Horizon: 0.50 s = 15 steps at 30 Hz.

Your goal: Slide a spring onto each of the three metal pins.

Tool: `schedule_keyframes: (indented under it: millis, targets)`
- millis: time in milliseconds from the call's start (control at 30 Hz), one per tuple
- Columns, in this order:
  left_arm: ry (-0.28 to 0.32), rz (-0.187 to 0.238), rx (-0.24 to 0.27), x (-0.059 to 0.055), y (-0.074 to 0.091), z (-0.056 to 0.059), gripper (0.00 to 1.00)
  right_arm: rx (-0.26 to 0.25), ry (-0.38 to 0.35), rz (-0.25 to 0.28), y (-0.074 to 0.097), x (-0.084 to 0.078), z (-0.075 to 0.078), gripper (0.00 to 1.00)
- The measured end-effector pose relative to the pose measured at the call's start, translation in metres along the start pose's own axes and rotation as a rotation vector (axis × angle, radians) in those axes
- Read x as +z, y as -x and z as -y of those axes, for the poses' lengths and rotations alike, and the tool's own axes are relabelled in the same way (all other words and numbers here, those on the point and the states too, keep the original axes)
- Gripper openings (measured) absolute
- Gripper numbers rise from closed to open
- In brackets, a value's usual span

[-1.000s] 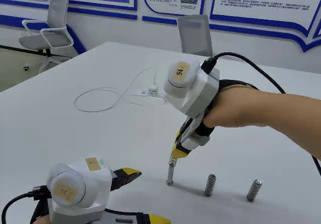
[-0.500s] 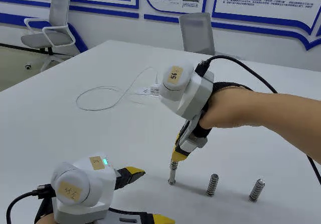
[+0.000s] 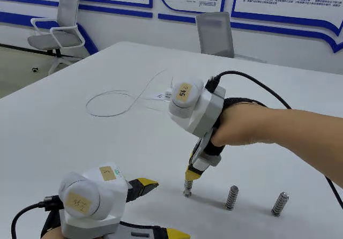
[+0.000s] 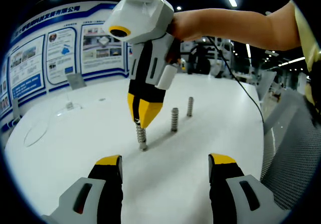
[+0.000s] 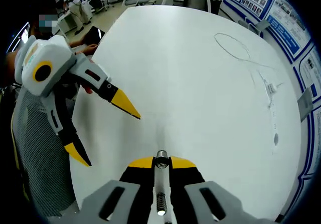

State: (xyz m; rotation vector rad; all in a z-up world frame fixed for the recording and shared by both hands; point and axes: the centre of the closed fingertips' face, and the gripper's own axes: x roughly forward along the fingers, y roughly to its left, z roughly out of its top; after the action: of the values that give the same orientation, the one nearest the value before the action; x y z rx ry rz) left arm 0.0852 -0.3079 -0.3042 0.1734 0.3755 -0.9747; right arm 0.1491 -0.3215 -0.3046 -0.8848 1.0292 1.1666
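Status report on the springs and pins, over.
Right gripper shut on spring, on last pin. Left gripper open, idle. Other two springs seated. Nothing in way.

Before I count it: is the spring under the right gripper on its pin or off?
On: the spring rings the pin beneath the shut right gripper.

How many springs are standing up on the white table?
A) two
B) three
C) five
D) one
B: the middle spring and the far-right spring stand by themselves, and the third spring is between the closed jaws of the right hand-held gripper.
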Motion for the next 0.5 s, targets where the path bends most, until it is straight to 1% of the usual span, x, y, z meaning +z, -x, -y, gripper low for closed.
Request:
schedule_keyframes:
  millis: [167, 500]
  targets:
    - [0.002, -0.005, 0.0, -0.002, 0.0, 0.0, 0.71, 0.007, -0.013, -0.002, -0.006, -0.003, -0.001, 0.12]
    - [-0.003, -0.01, -0.006, 0.0, -0.002, 0.001, 0.71, 0.018, -0.036, 0.002, -0.013, -0.006, -0.005, 0.12]
